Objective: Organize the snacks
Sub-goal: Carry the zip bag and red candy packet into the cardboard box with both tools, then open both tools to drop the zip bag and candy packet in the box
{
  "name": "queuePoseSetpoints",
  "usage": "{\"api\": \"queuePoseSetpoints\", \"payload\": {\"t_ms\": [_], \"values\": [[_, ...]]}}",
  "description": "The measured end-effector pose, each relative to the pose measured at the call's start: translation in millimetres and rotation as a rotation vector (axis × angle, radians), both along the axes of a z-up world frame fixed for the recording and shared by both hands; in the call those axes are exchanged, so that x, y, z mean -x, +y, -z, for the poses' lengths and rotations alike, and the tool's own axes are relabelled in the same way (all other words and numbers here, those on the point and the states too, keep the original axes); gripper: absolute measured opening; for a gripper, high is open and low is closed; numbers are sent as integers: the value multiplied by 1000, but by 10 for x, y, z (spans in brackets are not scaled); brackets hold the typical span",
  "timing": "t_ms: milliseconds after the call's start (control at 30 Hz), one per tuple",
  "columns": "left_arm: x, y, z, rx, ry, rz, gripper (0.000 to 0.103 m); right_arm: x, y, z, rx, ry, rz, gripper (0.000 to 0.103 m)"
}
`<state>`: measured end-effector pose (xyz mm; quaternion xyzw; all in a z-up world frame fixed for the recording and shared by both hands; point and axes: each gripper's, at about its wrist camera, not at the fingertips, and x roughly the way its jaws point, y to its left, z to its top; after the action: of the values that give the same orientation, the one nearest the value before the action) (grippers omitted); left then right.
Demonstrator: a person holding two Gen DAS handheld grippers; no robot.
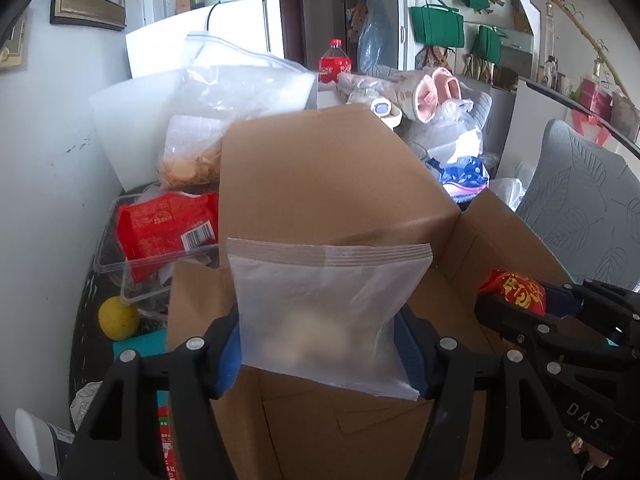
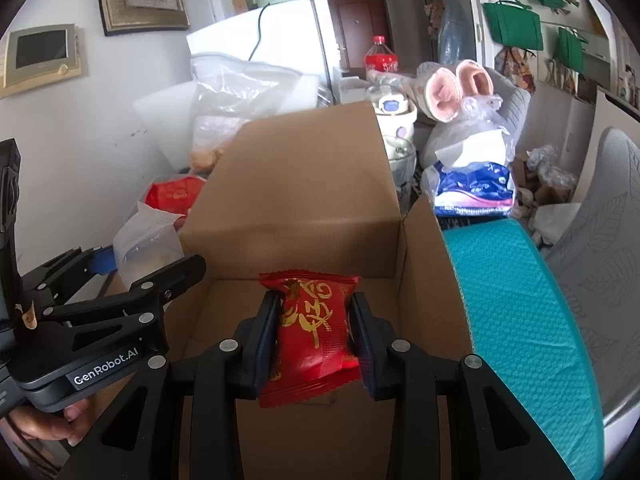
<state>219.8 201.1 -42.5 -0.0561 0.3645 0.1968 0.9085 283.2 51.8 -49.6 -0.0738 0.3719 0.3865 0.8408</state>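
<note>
An open cardboard box (image 1: 328,176) (image 2: 304,188) stands in front of me, its far flap upright. My left gripper (image 1: 320,344) is shut on a frosted clear snack pouch (image 1: 320,304) and holds it above the box's near left edge. The pouch also shows in the right wrist view (image 2: 140,236). My right gripper (image 2: 314,332) is shut on a red snack packet with gold lettering (image 2: 312,328) and holds it over the box's open inside. That packet shows at the right of the left wrist view (image 1: 516,292).
A clear tray (image 1: 116,264) holding a red packet (image 1: 168,224) lies left of the box, with a yellow fruit (image 1: 118,318) in front. A bag of chips (image 1: 192,152) and a cola bottle (image 1: 335,60) stand behind. A teal pad (image 2: 520,320) covers the box's right flap.
</note>
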Motion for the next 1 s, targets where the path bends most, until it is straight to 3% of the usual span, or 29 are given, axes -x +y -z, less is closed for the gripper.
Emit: {"api": "queuePoseSetpoints", "payload": {"t_ms": [467,600,1000], "values": [[-129,81,205,54,103,-64,66,-8,28,77,90,-20,43,38],[-145,151,224,81,127,-92,67,-20,-8,49,95,-20,67,51],[-45,14,39,66,87,-62,67,92,-201,-105,75,-52,125,51]]}}
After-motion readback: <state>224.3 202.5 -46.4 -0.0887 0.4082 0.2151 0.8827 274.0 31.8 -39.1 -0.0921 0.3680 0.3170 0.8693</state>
